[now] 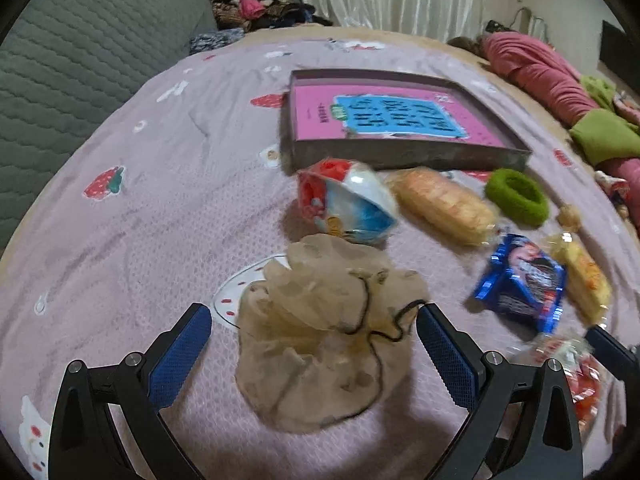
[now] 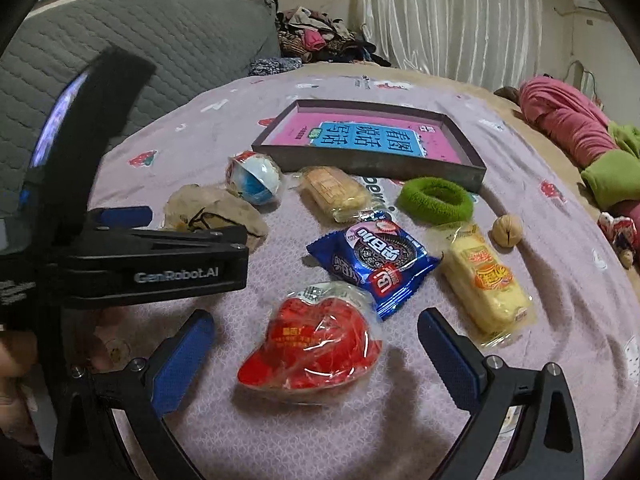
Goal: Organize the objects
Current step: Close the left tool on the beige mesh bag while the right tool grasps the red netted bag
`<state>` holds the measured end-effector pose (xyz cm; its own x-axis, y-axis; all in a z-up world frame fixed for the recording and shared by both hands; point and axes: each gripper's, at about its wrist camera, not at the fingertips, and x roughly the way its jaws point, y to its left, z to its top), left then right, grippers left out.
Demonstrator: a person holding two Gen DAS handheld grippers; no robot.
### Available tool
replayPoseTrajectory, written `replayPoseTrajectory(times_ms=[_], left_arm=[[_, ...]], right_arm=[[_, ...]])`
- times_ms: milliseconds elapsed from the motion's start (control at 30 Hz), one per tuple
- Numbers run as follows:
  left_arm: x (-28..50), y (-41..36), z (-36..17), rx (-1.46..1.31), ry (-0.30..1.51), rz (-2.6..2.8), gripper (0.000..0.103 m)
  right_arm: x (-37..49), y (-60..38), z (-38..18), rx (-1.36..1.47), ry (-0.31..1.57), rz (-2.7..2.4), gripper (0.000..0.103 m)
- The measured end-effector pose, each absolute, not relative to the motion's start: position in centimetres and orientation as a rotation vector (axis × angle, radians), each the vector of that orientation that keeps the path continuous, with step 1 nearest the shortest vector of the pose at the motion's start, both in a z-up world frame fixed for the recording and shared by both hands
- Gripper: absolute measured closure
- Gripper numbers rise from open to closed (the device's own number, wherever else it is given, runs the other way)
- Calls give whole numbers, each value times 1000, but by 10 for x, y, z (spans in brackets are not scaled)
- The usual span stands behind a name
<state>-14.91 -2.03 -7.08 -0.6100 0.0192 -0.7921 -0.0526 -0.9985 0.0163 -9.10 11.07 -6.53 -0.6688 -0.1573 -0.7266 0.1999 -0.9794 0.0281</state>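
both tools hang spread and empty over the bed [image 2: 180, 152]: the left tool [image 1: 314, 322] straddles a crumpled beige mesh pouch [image 1: 320, 332] without pinching it, and the right tool [image 2: 316, 332] straddles a red wrapped snack [image 2: 316, 340] the same way.

judging by how things lie, almost nothing is organized yet. at 12 o'clock in both views sits the shallow dark tray [image 2: 460, 168], holding only a pink and blue book [image 2: 360, 140]; no loose item is inside it. if the tray is the collecting place, which is a guess, every small thing remains to be moved.

in the right wrist view, largest first, scattered on the bedspread: the red snack at 6 o'clock, the pouch at 9 o'clock beside the left tool's body, the yellow cake pack [image 2: 488, 280] at 3 o'clock, the blue cookie packet [image 2: 376, 256] near centre, a clear-wrapped pastry [image 2: 336, 192] and a green scrunchie [image 2: 436, 200] just below the tray, a red, white and blue round packet [image 2: 254, 178] at 11 o'clock, and a walnut [image 2: 507, 230] at 2 o'clock.
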Motion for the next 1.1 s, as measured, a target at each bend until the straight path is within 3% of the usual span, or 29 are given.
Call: replayPoseTrajectory(times_ms=[100, 267, 333, 467, 567, 600, 633, 733, 1100], left_arm=[[-154, -23, -75, -1390, 44, 2763, 6], [-155, -21, -81, -1394, 20, 2720, 18], [-154, -19, -80, -1389, 39, 2719, 33], [-151, -19, -79, -1379, 8, 2693, 47], [-148, -18, -76, -1371, 0, 2688, 67], [-148, -19, -75, -1368, -12, 2682, 78], [-147, -19, -75, -1373, -18, 2678, 82], [-144, -21, -76, -1384, -44, 2664, 87], [-114, -20, -62, -1349, -78, 2671, 87]], right_arm=[[-94, 114, -70, 1189, 29, -2694, 11], [-99, 115, -76, 1225, 11, -2671, 40], [-98, 115, -78, 1228, 14, -2675, 41], [-94, 114, -74, 1197, 21, -2674, 48], [-91, 113, -73, 1197, 38, -2656, 50], [-89, 113, -73, 1199, 46, -2649, 50], [-87, 113, -72, 1202, 47, -2646, 51], [-82, 115, -71, 1207, 36, -2628, 51], [-70, 132, -59, 1187, 4, -2635, 51]])
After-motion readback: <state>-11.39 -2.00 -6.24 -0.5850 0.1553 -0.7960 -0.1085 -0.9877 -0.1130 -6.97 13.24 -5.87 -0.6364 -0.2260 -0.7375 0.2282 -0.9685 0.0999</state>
